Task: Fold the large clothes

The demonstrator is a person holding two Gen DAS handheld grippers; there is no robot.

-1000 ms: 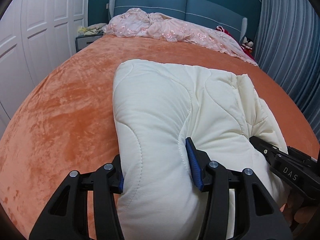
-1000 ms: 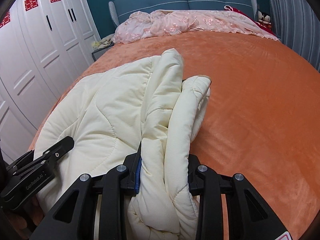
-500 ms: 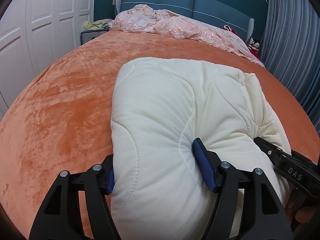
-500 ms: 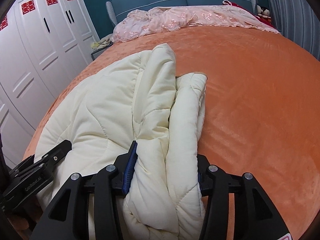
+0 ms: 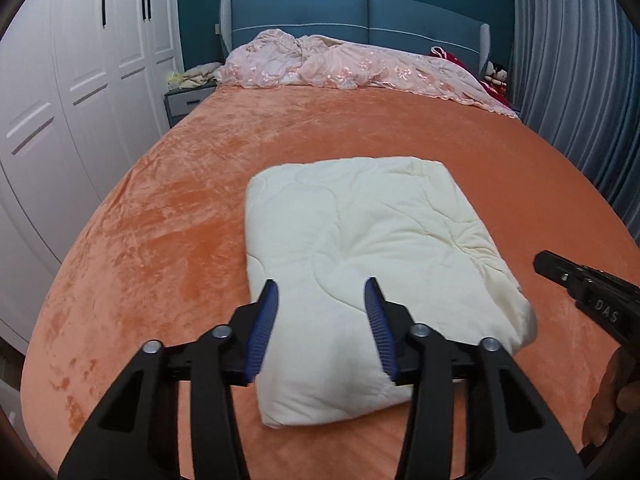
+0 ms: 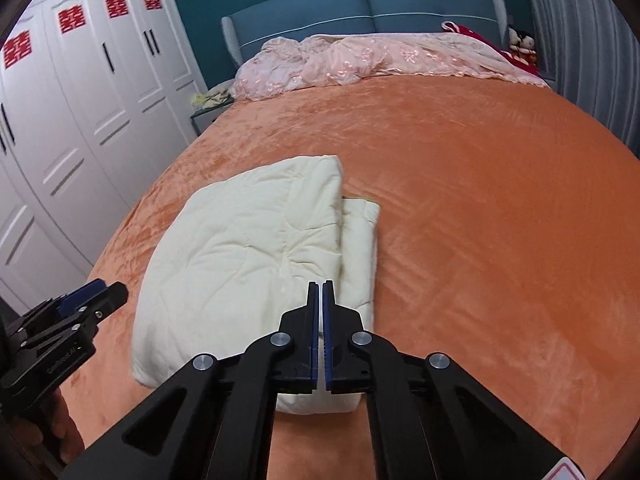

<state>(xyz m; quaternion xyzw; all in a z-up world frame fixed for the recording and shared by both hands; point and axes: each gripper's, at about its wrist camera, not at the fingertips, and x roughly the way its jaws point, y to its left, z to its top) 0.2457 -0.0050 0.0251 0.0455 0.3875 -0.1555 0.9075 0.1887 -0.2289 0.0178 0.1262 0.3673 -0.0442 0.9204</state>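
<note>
A cream quilted garment [image 5: 372, 248] lies folded in a thick rectangle on the orange bedspread [image 5: 160, 220]. My left gripper [image 5: 321, 282] hovers above its near edge. Its blue-padded jaws stand apart and are closing, with no cloth pinched between them. In the right wrist view the same garment [image 6: 248, 240] sits left of centre with a rolled fold along its right side. My right gripper [image 6: 321, 284] hangs over its near right corner, shut and empty. Each gripper also shows at the edge of the other's view: the right gripper [image 5: 560, 272], the left gripper [image 6: 104, 296].
Crumpled pink bedding [image 5: 340, 64] lies against the blue headboard [image 5: 352, 12]. White wardrobe doors [image 5: 60, 100] line the left side, with a nightstand [image 5: 188, 100] beside the bed. Grey curtains [image 5: 580, 80] hang on the right. A hand [image 5: 612, 400] shows at the lower right.
Both grippers have let go of the garment and drawn back and upward. The garment now lies folded flat on the bed. The right jaws have shut; the left jaws have narrowed.
</note>
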